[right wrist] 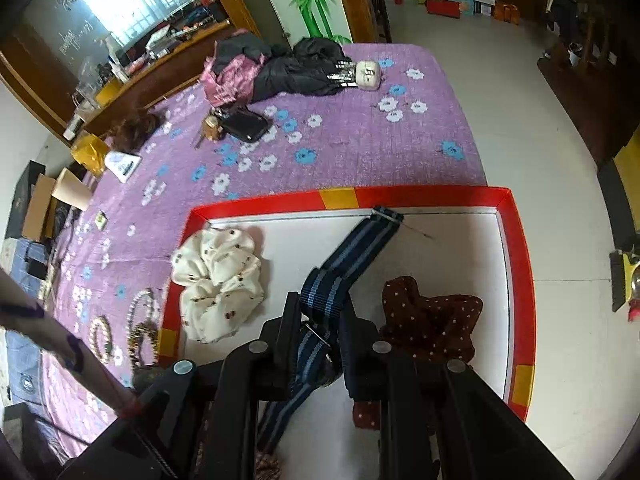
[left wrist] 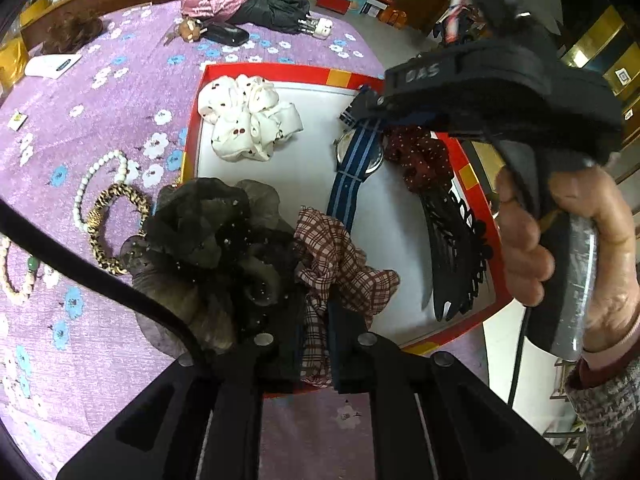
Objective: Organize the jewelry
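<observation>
A red-rimmed white tray (left wrist: 280, 70) lies on the purple flowered cloth. My left gripper (left wrist: 314, 344) is shut on a plaid scrunchie (left wrist: 340, 264) at the tray's near edge, next to a dark gauzy scrunchie (left wrist: 208, 240). A person's hand holds my right gripper (right wrist: 320, 332), which is shut on the blue striped strap of a watch (right wrist: 360, 244) lying across the tray. Its tips (left wrist: 360, 114) show above the watch (left wrist: 348, 196) in the left wrist view. Also in the tray are a white cherry-print scrunchie (left wrist: 248, 116), a dark red dotted scrunchie (right wrist: 432, 320) and a black hair comb (left wrist: 456, 256).
Left of the tray on the cloth lie a pearl bracelet (left wrist: 96, 176), a leopard hair tie (left wrist: 116, 224) and a bead bracelet (left wrist: 16, 280). Folded umbrellas (left wrist: 256, 4), a black case (left wrist: 226, 34) and a white card (left wrist: 52, 65) sit at the back. The table ends just right of the tray (right wrist: 520, 264).
</observation>
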A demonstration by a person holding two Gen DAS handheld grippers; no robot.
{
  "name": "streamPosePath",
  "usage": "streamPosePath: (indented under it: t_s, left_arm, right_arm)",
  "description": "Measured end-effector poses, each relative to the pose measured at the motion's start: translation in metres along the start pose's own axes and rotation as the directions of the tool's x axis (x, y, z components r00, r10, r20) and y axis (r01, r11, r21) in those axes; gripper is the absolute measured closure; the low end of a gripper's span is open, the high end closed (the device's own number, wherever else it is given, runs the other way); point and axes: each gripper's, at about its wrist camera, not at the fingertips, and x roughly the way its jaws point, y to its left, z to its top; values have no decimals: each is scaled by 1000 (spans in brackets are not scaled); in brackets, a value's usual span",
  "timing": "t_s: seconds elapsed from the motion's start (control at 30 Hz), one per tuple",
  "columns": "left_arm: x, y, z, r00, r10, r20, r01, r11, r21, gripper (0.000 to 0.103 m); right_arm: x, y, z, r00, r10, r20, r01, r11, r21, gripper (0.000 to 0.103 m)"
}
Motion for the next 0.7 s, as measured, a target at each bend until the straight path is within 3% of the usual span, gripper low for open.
streamPosePath:
  t_s: [0.17,0.3,0.43,0.7]
  left_arm:
    - [-13,1,-3,1000,-17,22,17,1000,-7,79]
    - [-31,0,-8,998,-52,31,52,999,-16,74]
    - [-59,5,-19,996,-76,56,78,996,-34,63]
    - [-109,30,-55,992,-18,122,26,998,-63,53]
  right_arm:
    - [1,-3,-1,1000,-14,-4,14,1000,17,83]
    - [-10,-6,-2,1000,-15,25,14,999,51,62]
    - [-30,-7,-4,998,-3,61,-1,998,64,60]
    - [-81,-29,-48,993,-5,117,-8,994,111,52]
